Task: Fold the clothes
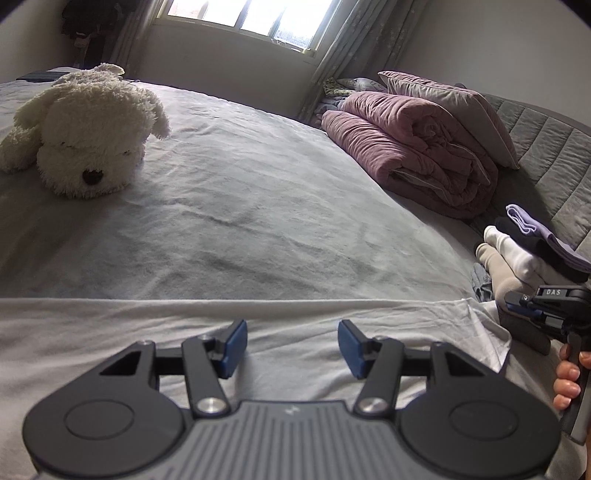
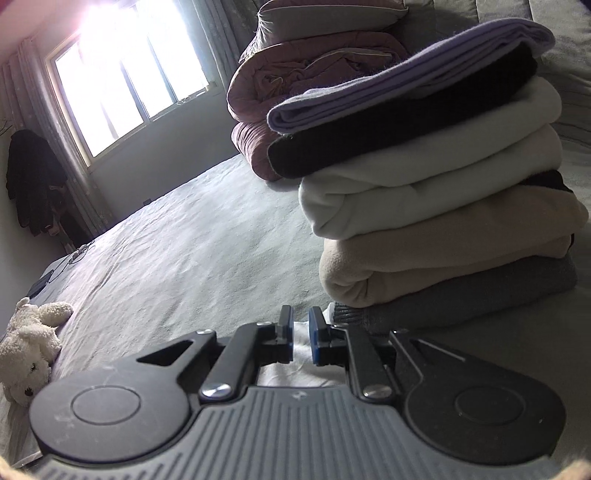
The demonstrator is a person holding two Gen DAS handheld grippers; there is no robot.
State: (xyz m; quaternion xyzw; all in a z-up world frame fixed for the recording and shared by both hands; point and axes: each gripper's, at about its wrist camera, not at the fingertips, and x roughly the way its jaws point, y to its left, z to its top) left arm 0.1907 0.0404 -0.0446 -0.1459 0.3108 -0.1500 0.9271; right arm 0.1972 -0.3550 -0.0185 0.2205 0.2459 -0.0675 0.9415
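Grey bed sheet (image 1: 258, 206) fills most of both views, with a bright window (image 1: 251, 18) on the far wall at twelve o'clock in the left wrist view. On the sheet, a cream plush dog (image 1: 85, 133) lies at about ten o'clock and a rolled mauve quilt (image 1: 410, 147) with a pillow (image 1: 454, 107) on top sits at about two o'clock. A white garment (image 1: 110, 332) is spread flat across the near part of the bed, its far edge running straight across the picture. The left gripper (image 1: 292, 345) hangs over this garment with its blue pads well apart and nothing between them. At three o'clock the right gripper (image 1: 546, 310) shows at the garment's right edge, with fingers of the person's hand (image 1: 567, 376) wrapped round its handle. In the right wrist view the right gripper (image 2: 301, 338) has its jaws narrow, a thin gap between the pads, with white cloth showing in and below that gap; I cannot tell whether the pads pinch it. Just beyond it, at about two o'clock, stands a stack of folded clothes (image 2: 436, 206): lilac on top, then black, white, beige and grey.
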